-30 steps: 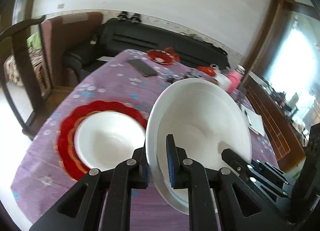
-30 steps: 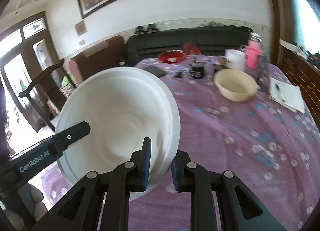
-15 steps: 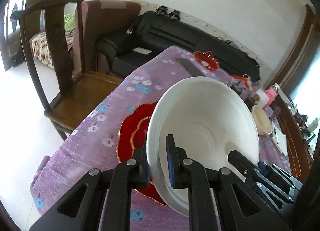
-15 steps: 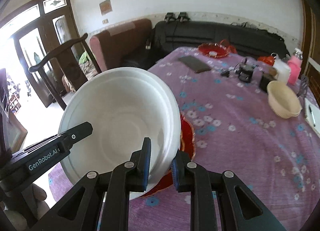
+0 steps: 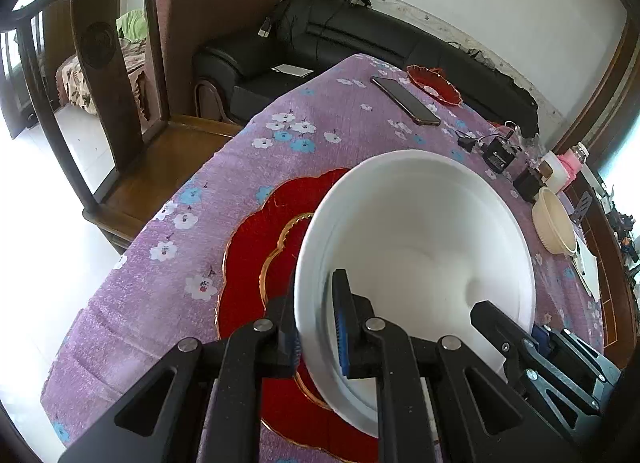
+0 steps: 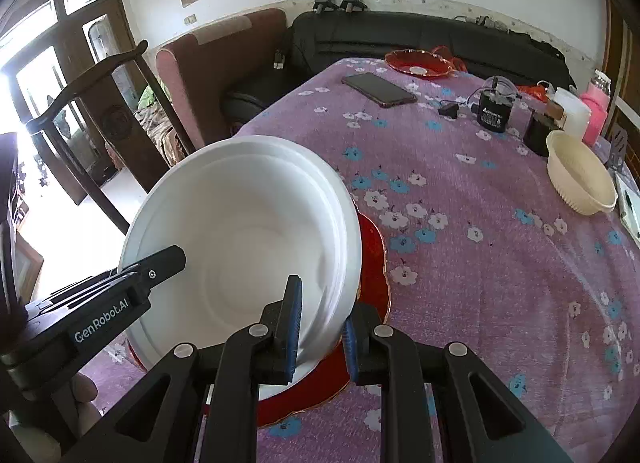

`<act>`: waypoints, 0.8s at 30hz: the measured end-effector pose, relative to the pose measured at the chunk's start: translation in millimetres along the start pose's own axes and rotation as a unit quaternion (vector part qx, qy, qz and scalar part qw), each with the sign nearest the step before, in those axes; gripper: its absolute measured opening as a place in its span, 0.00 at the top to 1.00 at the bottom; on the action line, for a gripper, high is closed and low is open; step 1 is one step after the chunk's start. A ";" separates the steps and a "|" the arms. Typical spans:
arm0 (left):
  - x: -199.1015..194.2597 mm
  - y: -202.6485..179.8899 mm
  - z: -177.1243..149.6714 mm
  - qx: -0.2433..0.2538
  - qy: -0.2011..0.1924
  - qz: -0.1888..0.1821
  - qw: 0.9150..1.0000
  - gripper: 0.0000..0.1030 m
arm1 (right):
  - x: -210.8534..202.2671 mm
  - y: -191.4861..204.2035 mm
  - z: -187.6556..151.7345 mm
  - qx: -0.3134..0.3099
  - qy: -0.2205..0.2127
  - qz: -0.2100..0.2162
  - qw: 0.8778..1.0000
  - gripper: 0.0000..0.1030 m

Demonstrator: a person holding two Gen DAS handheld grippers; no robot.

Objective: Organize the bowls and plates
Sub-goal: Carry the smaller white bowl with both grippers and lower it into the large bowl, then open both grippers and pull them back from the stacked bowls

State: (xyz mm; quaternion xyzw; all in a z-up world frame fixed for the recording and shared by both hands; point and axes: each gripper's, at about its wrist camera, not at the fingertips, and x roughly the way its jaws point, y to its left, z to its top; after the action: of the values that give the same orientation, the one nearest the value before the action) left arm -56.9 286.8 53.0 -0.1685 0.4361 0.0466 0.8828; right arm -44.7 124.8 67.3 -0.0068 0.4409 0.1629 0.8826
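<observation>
A table under a purple flowered tablecloth (image 6: 500,263) fills most of both views, and a wooden chair (image 5: 120,103) stands just off its left edge, with a black sofa (image 5: 360,35) beyond the far edge. Near the table's front left corner lies a red scalloped plate (image 5: 248,263) with a gold rim, and over it sits the white bowl (image 5: 416,255), tilted and largely hiding the plate. In the right wrist view a doubled rim line suggests a second white bowl nested beneath, though it cannot be told for sure.

The left gripper (image 5: 316,331) pinches the bowl's left rim, one pad outside the wall and one inside. The right gripper (image 6: 320,327) pinches the opposite rim the same way, wall clamped between its blue pads. Each gripper shows in the other's view, across the bowl.

The cloth to the right of the bowl lies bare up to a cream bowl (image 6: 580,179) near the right edge. Toward the far edge lie a dark phone (image 6: 378,89), a smaller red dish (image 6: 416,63), a black device (image 6: 494,111) and a pink bottle (image 6: 596,111), all well apart from the bowl.
</observation>
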 end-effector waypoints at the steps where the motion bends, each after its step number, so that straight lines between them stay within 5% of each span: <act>1: 0.0 0.2 0.3 -0.001 -0.002 0.002 1.000 0.87 | 1.6 -0.5 0.0 0.000 0.001 -0.001 1.000 0.80; 5: -1.2 0.6 1.8 -0.005 -0.003 0.002 1.000 0.85 | 5.1 -1.0 0.0 -0.002 0.002 0.000 1.000 0.80; 11: -11.3 3.1 1.3 -0.011 -0.018 0.019 1.000 0.57 | 4.6 -0.3 -0.7 0.000 -0.004 0.003 1.000 0.80; 13: -17.0 3.7 1.5 -0.013 -0.028 0.023 0.999 0.49 | 3.8 -0.2 -1.8 0.001 -0.010 0.003 1.000 0.74; 15: -26.4 5.1 1.0 -0.013 -0.040 0.023 0.999 0.45 | 2.1 0.4 -2.8 0.000 -0.019 0.000 1.000 0.51; 16: -30.5 6.3 1.0 -0.014 -0.047 0.023 0.999 0.43 | 0.3 1.1 -3.2 -0.001 -0.025 -0.002 1.000 0.47; 24: -80.1 3.8 -5.1 -0.021 -0.115 0.018 0.993 0.38 | -41.7 -5.5 -4.5 0.005 -0.088 -0.006 0.996 0.39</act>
State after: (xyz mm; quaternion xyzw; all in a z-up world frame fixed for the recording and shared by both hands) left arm -110.8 293.8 112.1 -0.1722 0.3337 0.0910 0.9224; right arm -69.9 107.1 96.4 0.0095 0.3621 0.1548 0.9192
